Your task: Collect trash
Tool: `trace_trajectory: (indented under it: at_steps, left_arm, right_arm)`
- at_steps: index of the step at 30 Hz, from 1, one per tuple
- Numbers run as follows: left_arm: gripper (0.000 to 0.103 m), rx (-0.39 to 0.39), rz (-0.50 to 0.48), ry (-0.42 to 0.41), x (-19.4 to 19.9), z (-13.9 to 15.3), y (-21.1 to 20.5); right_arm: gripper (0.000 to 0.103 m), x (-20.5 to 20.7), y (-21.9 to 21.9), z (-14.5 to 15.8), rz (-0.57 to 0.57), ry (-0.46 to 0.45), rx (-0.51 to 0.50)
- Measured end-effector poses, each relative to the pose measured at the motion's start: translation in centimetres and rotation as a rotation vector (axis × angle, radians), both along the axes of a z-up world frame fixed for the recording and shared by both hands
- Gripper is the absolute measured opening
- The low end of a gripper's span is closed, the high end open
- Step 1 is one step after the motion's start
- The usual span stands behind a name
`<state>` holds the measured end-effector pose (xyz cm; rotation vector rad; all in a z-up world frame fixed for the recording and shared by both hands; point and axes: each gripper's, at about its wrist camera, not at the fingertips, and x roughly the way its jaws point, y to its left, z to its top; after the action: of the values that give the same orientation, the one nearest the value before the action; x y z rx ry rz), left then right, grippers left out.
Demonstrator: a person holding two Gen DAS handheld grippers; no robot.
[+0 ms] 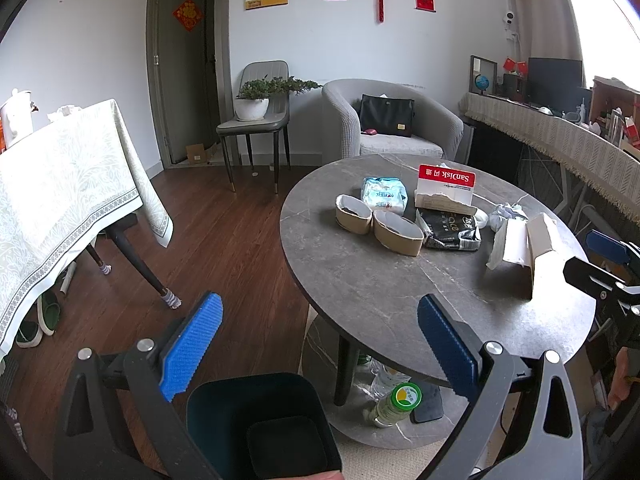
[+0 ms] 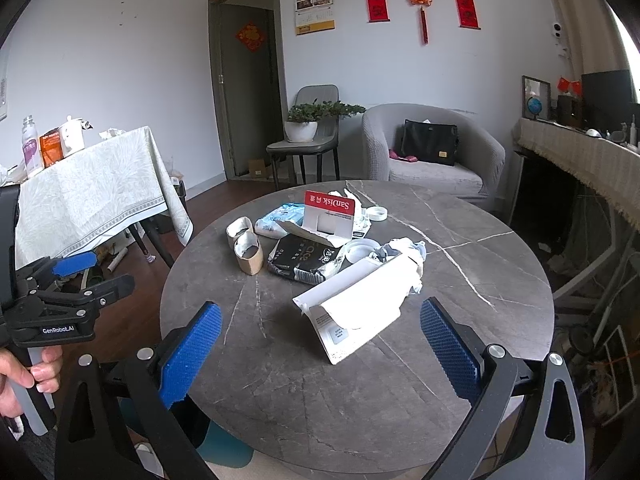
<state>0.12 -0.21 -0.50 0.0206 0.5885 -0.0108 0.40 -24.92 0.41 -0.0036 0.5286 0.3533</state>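
Right wrist view: the round grey tabletop (image 2: 280, 380) was still littered, and by the look of it the clear-up had scarcely begun. A torn white carton (image 2: 360, 300) lay nearest the front edge, crumpled tissue (image 2: 404, 250) just behind it, then a black foil packet (image 2: 308, 260), two cardboard tape rolls (image 2: 245, 250) toward the left edge, a red SanDisk card (image 2: 330, 210), a pale blue wipes pack (image 2: 280, 218) and a small white lid (image 2: 377, 213) near the middle. The right gripper (image 2: 320, 352) hovered over the front edge, its blue fingers (image 2: 192, 356) spread wide, touching nothing, the carton lying between and beyond them.

In the left wrist view, the left gripper (image 1: 320, 348) hung off the tabletop's left edge, above a dark bin (image 1: 260, 428) standing on the floor beside the table; its fingers (image 1: 192, 348) were likewise wide apart and empty. The visible part of the bin's inside appeared bare, which suggested every piece remained to be gathered. A green-capped bottle (image 1: 394, 402) sat on the shelf under the tabletop; whether it counted as trash was unclear.
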Motion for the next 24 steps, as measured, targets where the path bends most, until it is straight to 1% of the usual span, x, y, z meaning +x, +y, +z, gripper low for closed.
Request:
trace_trajectory:
  at_steps: [24]
  left_arm:
    - [0.1, 0.005, 0.003, 0.003, 0.0, -0.1, -0.06]
  right_arm:
    - [0.101, 0.04, -0.08, -0.03, 0.002, 0.004, -0.005]
